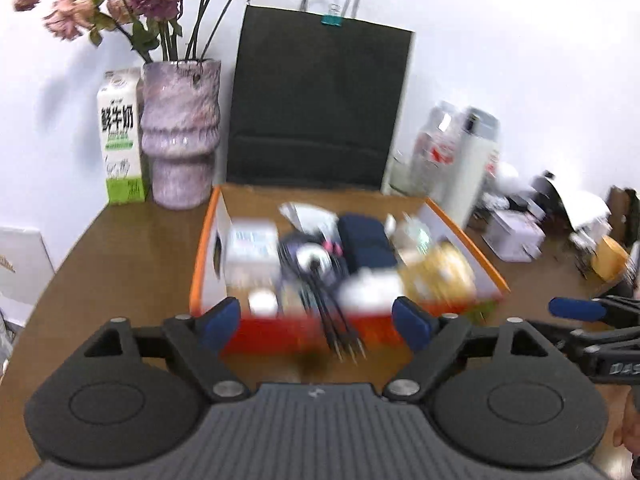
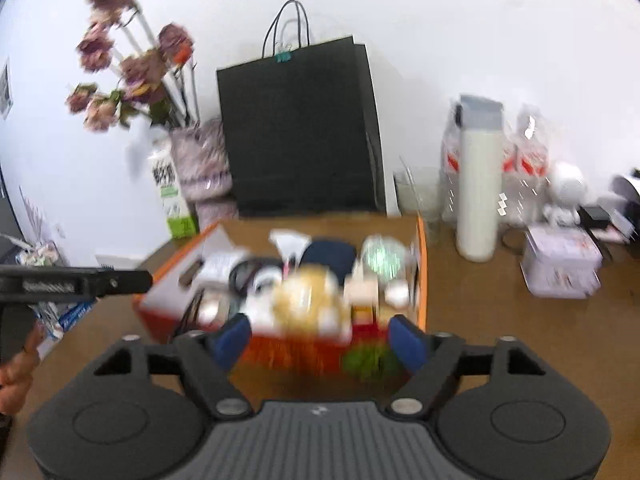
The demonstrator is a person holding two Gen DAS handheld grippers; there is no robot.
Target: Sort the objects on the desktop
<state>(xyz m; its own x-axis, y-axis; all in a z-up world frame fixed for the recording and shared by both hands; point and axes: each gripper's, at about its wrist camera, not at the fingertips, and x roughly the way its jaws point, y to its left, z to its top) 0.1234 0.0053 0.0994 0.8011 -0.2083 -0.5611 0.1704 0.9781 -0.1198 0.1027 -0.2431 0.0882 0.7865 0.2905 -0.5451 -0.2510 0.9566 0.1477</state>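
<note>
Brown wooden desk [image 1: 132,248] against a white wall [image 1: 500,40]. Orange-rimmed box [image 1: 204,248] of blurred desktop objects at centre; black paper bag [image 1: 320,100] at 12 o'clock, vase [image 1: 180,132] and milk carton [image 1: 120,136] at 10 o'clock. Left gripper [image 1: 318,316] and right gripper [image 2: 320,340]: jaws spread, empty.

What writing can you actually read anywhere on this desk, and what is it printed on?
"鲜牛奶", on the milk carton; its smaller print is unreadable.
"DAS", cut off by the frame edge, on the right gripper.
Lettering on the left gripper is blurred; labels inside the orange box are unreadable.
</note>
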